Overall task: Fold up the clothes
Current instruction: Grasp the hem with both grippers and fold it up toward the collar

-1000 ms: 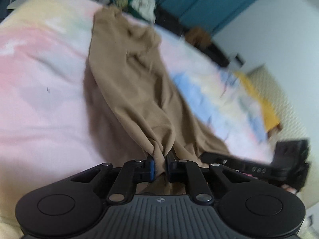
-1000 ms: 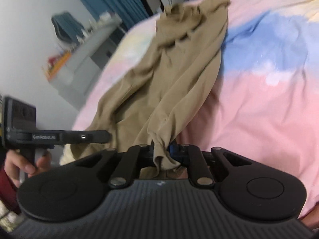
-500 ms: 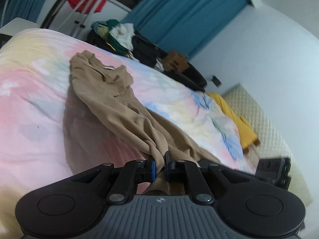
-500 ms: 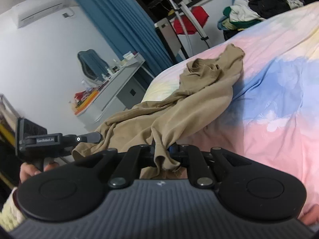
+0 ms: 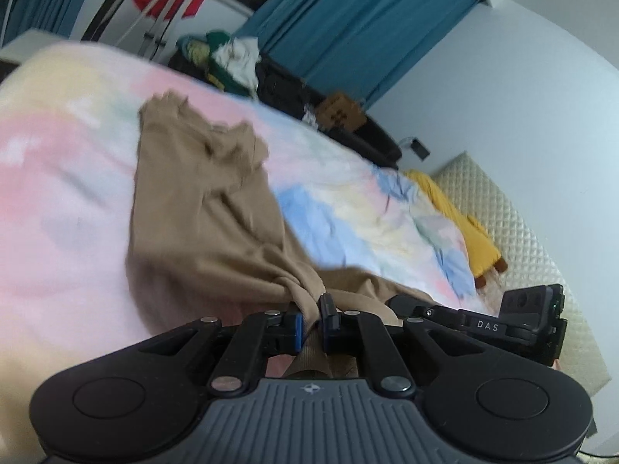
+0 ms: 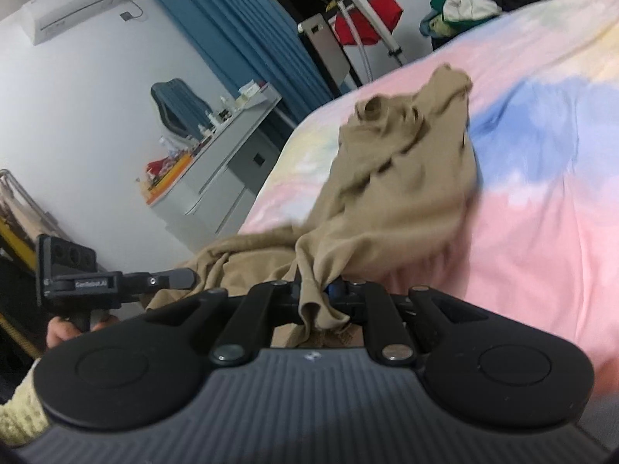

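Note:
A tan garment (image 5: 201, 208) lies stretched across a pastel pink, blue and yellow bedsheet (image 5: 58, 178), its far end bunched up. My left gripper (image 5: 311, 311) is shut on a gathered fold at the garment's near edge. In the right wrist view the same tan garment (image 6: 398, 193) runs away from me over the bedsheet (image 6: 541, 208), and my right gripper (image 6: 319, 290) is shut on another bunched corner that droops over its fingers. Each gripper shows in the other's view: the right one (image 5: 402, 303) at lower right, the left one (image 6: 189, 279) at lower left, with a hand under it.
A yellow garment (image 5: 460, 224) lies at the far right of the bed by a quilted cream headboard (image 5: 514, 239). A clothes pile (image 5: 228, 58) and a drying rack sit beyond the bed before blue curtains (image 5: 363, 27). A grey desk (image 6: 232, 147) stands left of the bed.
Both grippers have risen and pulled the near edge of the tan garment up with them. The garment's far end has slid and bunched, and more of the room shows above the bed.

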Demonstrator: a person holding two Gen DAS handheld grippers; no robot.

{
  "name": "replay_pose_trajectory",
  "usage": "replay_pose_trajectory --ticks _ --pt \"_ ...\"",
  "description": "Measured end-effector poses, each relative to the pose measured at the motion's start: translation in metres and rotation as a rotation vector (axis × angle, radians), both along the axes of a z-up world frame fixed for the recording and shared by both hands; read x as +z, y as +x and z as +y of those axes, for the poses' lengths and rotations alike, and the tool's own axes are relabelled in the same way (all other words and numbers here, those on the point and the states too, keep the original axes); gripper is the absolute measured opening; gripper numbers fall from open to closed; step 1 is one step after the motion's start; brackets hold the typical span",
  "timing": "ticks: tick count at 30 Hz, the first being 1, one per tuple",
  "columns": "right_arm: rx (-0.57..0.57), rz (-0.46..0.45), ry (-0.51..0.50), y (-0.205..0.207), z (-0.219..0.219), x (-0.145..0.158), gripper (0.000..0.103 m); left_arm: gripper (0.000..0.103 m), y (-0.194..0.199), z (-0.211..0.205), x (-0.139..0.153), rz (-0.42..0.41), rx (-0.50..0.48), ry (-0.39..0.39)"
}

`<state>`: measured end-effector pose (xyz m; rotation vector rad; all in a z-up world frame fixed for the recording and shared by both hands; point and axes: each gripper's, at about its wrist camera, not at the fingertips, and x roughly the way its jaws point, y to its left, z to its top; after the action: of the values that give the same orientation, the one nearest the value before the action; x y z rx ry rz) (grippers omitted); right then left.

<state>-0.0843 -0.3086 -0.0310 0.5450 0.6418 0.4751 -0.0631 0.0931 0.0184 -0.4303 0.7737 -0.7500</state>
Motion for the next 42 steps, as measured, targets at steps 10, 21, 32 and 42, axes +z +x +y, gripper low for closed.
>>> replay_pose_trajectory --ticks 10,21,32,42 --pt "-0.182 0.003 -0.001 0.151 -0.018 -0.006 0.012 0.01 0.162 -0.032 -0.001 -0.053 0.167 0.047" --pt "-0.262 0.105 -0.012 0.257 -0.035 -0.103 0.012 0.012 0.275 -0.052 -0.102 -0.022 0.219 0.202" --pt "-0.254 0.111 -0.12 0.273 -0.021 -0.115 0.018 0.027 0.269 -0.06 -0.103 -0.056 0.212 0.261" --pt "-0.29 -0.03 -0.259 0.215 -0.002 -0.069 0.067 0.084 0.171 -0.058 -0.037 -0.199 0.268 0.315"
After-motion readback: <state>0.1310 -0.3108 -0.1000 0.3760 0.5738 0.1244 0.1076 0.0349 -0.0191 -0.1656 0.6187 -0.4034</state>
